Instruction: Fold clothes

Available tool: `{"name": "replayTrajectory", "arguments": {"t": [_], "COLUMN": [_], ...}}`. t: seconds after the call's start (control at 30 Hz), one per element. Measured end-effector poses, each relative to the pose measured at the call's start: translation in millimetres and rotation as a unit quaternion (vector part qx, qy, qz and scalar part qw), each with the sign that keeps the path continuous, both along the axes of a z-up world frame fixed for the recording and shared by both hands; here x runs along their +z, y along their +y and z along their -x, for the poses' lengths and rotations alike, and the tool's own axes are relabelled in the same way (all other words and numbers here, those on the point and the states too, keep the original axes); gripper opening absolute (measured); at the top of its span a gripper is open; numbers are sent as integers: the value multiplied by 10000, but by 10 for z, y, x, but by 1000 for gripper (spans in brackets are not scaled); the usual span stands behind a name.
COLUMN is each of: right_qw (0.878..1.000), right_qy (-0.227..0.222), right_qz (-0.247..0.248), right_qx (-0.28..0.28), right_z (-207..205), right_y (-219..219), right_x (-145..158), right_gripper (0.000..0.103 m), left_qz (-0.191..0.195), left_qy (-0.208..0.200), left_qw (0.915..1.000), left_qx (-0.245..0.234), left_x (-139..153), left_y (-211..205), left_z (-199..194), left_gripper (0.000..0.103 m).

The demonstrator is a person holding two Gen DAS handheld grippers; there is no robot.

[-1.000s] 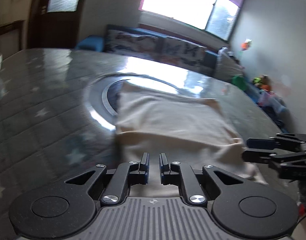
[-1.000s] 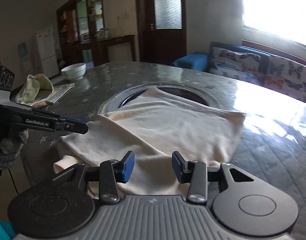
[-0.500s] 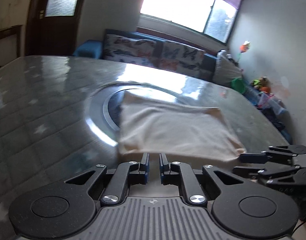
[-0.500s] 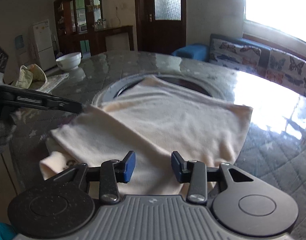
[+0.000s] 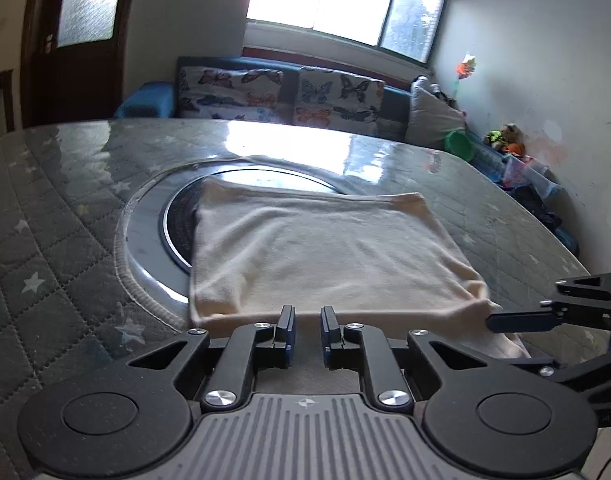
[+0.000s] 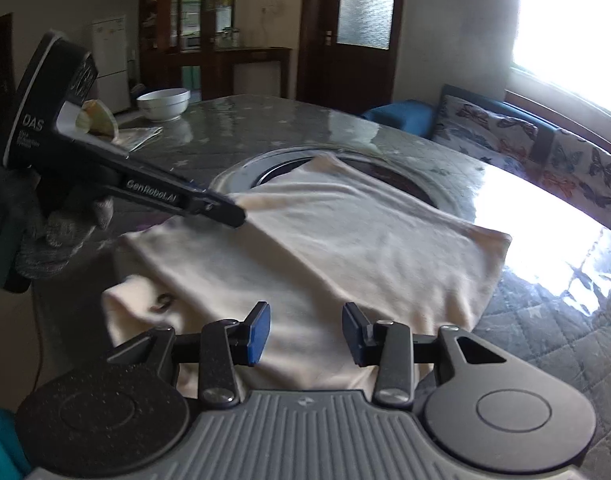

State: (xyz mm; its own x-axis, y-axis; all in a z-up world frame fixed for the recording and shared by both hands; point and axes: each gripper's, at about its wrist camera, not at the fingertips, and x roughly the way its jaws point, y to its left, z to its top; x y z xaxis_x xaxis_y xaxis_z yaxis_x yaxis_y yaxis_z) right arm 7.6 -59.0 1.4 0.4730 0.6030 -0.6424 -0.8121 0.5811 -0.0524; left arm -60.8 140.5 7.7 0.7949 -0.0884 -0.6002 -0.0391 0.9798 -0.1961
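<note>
Cloth (image 5: pixel 321 252) of a cream colour is spread flat on the counter (image 5: pixel 57 216), which is covered with a quilted grey sheet printed with stars. Part of the cloth is laid over a round metal ring (image 5: pixel 145 236) set into the counter, and its near edge is draped over the counter's edge, as seen from the right wrist view.

In the left wrist view, the left hand-held gripper (image 5: pixel 307 330) is seen just in front of the near edge of the cloth. A narrow gap is shown between its blue pads, the jaws are opening, and nothing is seen between them. In the right wrist view its tip is held at the left edge of the cloth; whether it touches the fabric cannot be told. It is carried by a hand in a grey knitted glove (image 6: pixel 53 236).

The right hand-held gripper (image 6: pixel 305 334) is held over the near part of the cloth with its jaws clearly apart; no fabric is pinched.

A white bowl (image 6: pixel 163 104) and a bundle of folded fabric (image 6: pixel 95 118) are seen at the far end of the counter. A sofa with butterfly cushions (image 5: pixel 289 96) is placed under the window behind.
</note>
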Motion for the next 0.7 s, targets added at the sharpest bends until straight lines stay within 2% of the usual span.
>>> {"name": "replayTrajectory", "arguments": {"t": [0.13,0.3,0.4,0.53,0.6,0.67,0.7], "right_qw": [9999,9999,9998,9999,10000,10000,10000], "right_qy": [64,35,11,-18,-23,-43,-52], "right_qz": [153,100,174,116,68,53,56], "right_qx": [-7,-70,-75,-76,-66,-50,-42], "right_z": [43,77,87,117,132,158,173], "right_y": [-24,-67,-70,-117,-154,-198,-218], "right_x": [-93,-100,-151,-91,-46,6,23], "right_gripper": [40,40,40,41,42,51,51], "left_qz": [-246,-562,-846,-866,-937,-1057,-1132], "left_qy": [-28,91,2,-74,-123,-147,-153], "left_qw": [9991,9961,9939,9940,9935,9922,9913], "left_qx": [-343,-672,-707,-667,-635,-648,-654], "left_x": [-18,-154,-156,-56,4,48,64], "left_y": [-200,-422,-504,-421,-355,-309,-291], "left_z": [130,228,287,415,512,624,680], "left_gripper": [16,25,28,43,45,46,46]}}
